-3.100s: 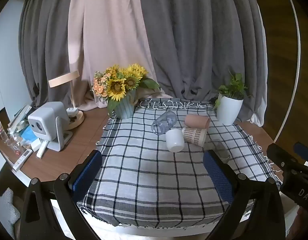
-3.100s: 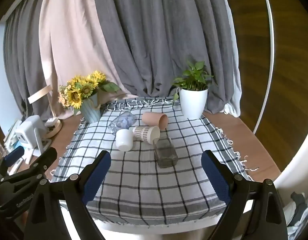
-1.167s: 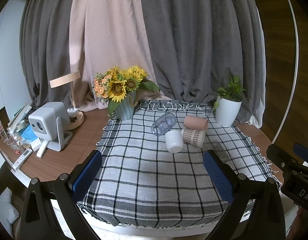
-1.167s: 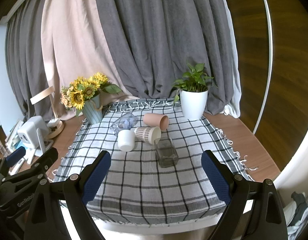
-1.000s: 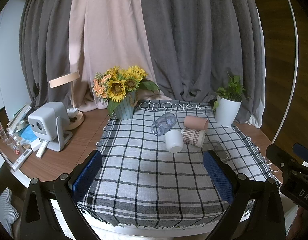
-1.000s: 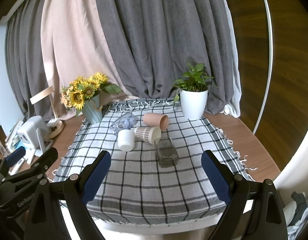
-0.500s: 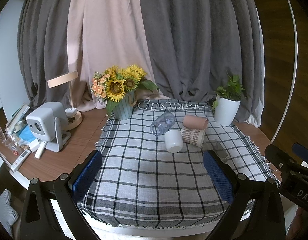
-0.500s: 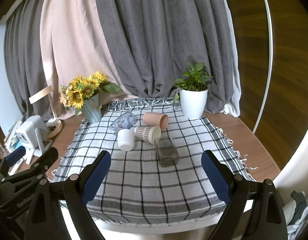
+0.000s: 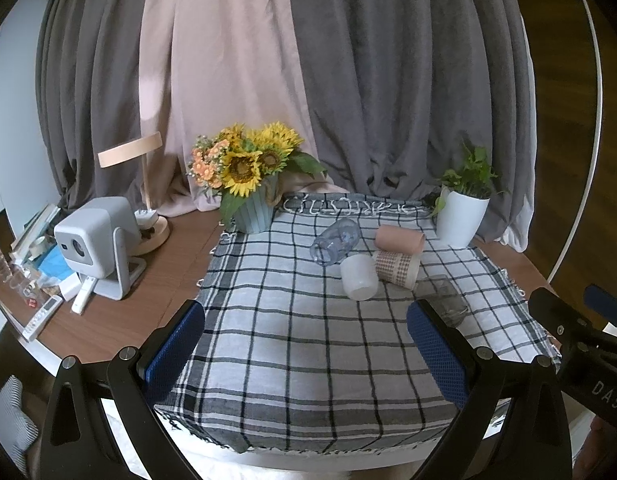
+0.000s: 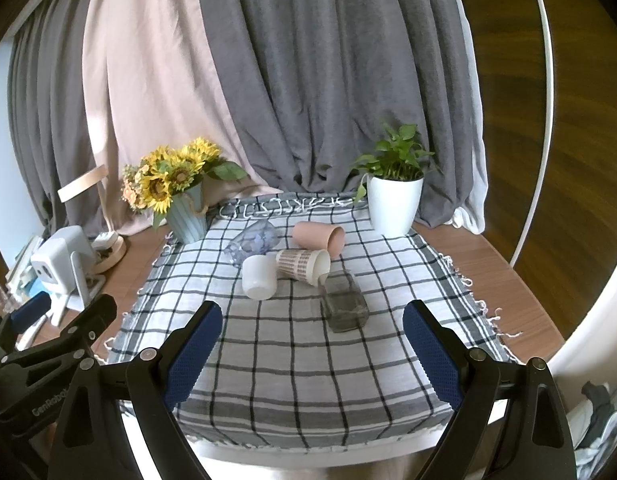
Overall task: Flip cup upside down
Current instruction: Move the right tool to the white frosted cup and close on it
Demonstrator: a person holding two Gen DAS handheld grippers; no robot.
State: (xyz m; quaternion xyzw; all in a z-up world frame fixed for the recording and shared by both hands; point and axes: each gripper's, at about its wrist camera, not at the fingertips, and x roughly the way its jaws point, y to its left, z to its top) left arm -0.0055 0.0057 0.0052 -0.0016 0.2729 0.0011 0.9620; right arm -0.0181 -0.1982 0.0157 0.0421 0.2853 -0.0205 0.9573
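Observation:
Several cups lie on their sides in a cluster on the checked cloth (image 9: 292,340): a white cup (image 9: 359,278), a patterned paper cup (image 9: 396,267), a pink cup (image 9: 399,239), a clear bluish cup (image 9: 335,236) and a dark square glass (image 9: 442,293). In the right wrist view they show as the white cup (image 10: 259,277), patterned cup (image 10: 303,264), pink cup (image 10: 319,235), clear cup (image 10: 252,241) and glass (image 10: 343,306). My left gripper (image 9: 306,350) and right gripper (image 10: 310,352) are open and empty, well short of the cups, over the cloth's near edge.
A sunflower vase (image 9: 250,184) stands at the cloth's back left, a white potted plant (image 9: 462,210) at the back right. A projector (image 9: 96,240), lamp and small clutter sit on the wooden table (image 9: 108,320) to the left. Curtains hang behind.
Both views have shifted only slightly; the cups have not moved and both grippers stay open.

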